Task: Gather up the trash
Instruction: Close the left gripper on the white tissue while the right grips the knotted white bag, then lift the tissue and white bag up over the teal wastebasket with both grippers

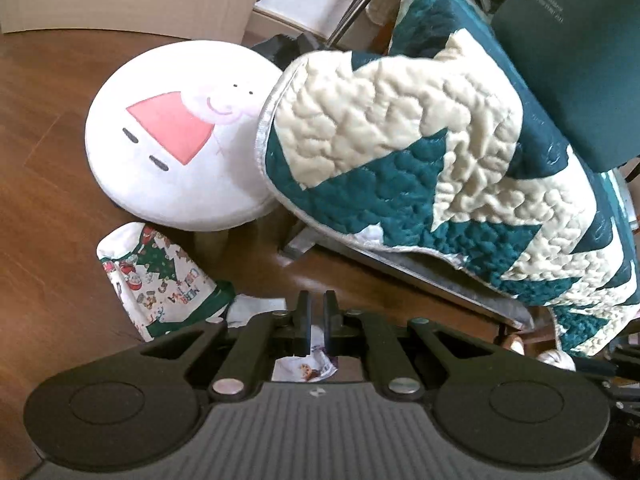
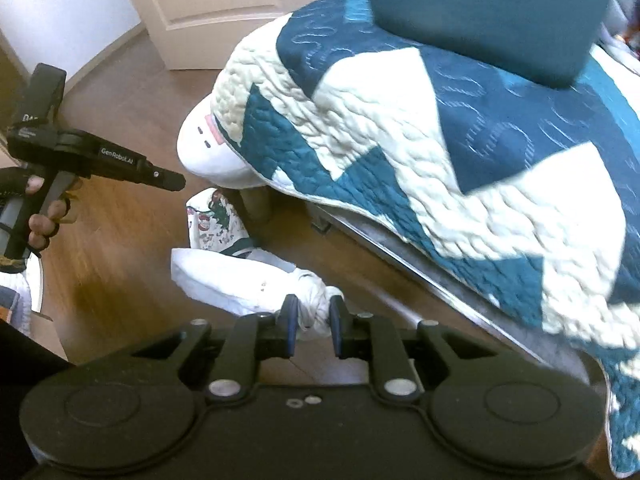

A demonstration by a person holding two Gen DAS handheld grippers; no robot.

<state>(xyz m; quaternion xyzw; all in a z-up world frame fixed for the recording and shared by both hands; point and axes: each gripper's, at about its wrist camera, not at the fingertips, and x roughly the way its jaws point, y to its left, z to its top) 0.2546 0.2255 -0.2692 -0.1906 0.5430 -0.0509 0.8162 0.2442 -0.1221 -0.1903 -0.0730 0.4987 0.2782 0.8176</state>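
A white trash bag (image 2: pixel 224 280) lies on the brown floor by the bed, its knotted neck (image 2: pixel 314 312) between my right gripper's (image 2: pixel 313 312) fingers, which are shut on it. A Christmas-print paper bag (image 2: pixel 216 226) lies just beyond it; it also shows in the left wrist view (image 1: pixel 160 280). My left gripper (image 1: pixel 317 312) has its fingers nearly together, with a crumpled printed wrapper (image 1: pixel 306 366) showing low between them. The left gripper is also seen from the side in the right wrist view (image 2: pixel 172 180), held by a hand above the floor.
A round white stool with a cartoon pig cushion (image 1: pixel 176 136) stands by the bed corner. A green-and-cream quilt (image 1: pixel 400 168) hangs over the bed frame (image 1: pixel 400 264). A dark green box (image 2: pixel 488 12) rests on the bed. A white door (image 2: pixel 216 8) is behind.
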